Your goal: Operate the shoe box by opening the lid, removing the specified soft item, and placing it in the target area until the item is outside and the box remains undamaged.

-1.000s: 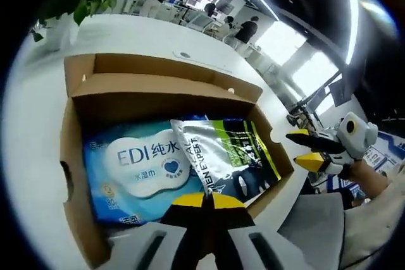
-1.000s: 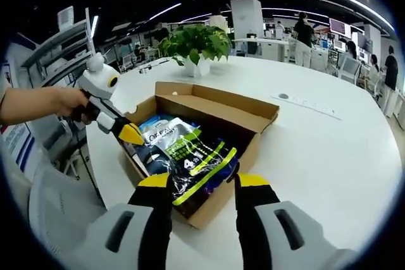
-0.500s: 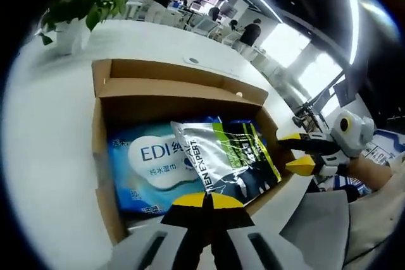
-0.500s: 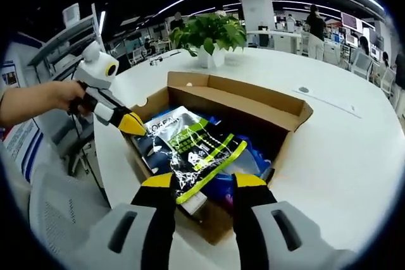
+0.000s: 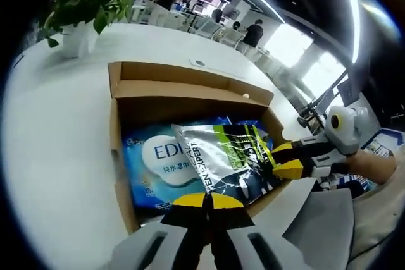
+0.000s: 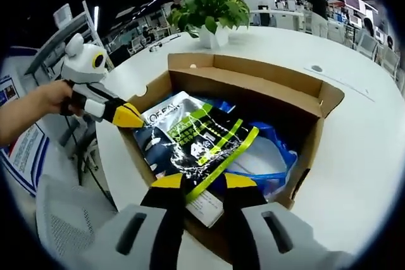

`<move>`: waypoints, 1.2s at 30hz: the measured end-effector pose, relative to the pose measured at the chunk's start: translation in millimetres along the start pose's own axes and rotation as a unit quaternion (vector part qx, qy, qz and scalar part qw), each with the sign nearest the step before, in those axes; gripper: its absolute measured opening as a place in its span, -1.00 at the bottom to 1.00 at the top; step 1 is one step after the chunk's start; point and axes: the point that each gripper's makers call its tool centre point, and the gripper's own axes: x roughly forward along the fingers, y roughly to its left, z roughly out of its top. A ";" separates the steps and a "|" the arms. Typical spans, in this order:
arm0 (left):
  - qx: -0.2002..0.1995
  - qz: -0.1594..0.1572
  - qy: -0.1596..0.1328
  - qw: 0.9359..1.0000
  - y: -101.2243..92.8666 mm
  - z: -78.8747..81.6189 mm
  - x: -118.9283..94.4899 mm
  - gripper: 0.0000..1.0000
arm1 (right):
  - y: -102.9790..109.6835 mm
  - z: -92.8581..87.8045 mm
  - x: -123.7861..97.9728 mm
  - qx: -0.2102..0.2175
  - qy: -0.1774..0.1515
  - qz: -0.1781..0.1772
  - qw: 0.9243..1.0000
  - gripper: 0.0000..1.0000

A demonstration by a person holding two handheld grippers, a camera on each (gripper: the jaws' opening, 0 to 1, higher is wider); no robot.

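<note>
An open brown shoe box (image 5: 190, 71) (image 6: 253, 71) stands on the white table. Inside, a silver, black and green soft pouch (image 5: 228, 156) (image 6: 196, 137) lies tilted over a blue wet-wipes pack (image 5: 158, 156) (image 6: 269, 153). My left gripper (image 5: 204, 200) is shut on the pouch's near edge. In the right gripper view it (image 6: 136, 117) comes in from the left, pinching the pouch's corner. My right gripper (image 6: 202, 181) straddles the pouch's other edge, its jaws drawn closer but still apart. In the left gripper view it (image 5: 285, 160) reaches over the box's right wall.
A potted plant (image 5: 88, 4) (image 6: 212, 11) stands on the round white table (image 5: 57, 124) (image 6: 354, 156) behind the box. A grey chair (image 5: 323, 226) (image 6: 63, 219) sits by the table's edge. A person's hand (image 6: 44, 102) holds the left gripper. People stand far off.
The right gripper has come in over the box wall onto the pouch's edge, and its jaws have narrowed. The left gripper stays shut on the pouch. Both views moved closer to the box.
</note>
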 end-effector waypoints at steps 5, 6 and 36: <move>0.010 0.005 -0.001 1.000 1.1 1.5 -0.1 -1.00 | -3.4 3.7 3.9 0.047 -0.006 -0.001 0.999 -0.71; 0.011 0.008 -0.001 1.000 1.8 2.0 -0.6 -1.00 | -3.7 4.5 3.6 0.049 -0.008 -0.002 0.999 -0.76; 0.044 0.012 -0.049 0.998 -49.8 34.1 -6.3 -1.00 | -21.8 29.6 -52.3 0.115 -0.065 -0.020 0.991 -1.00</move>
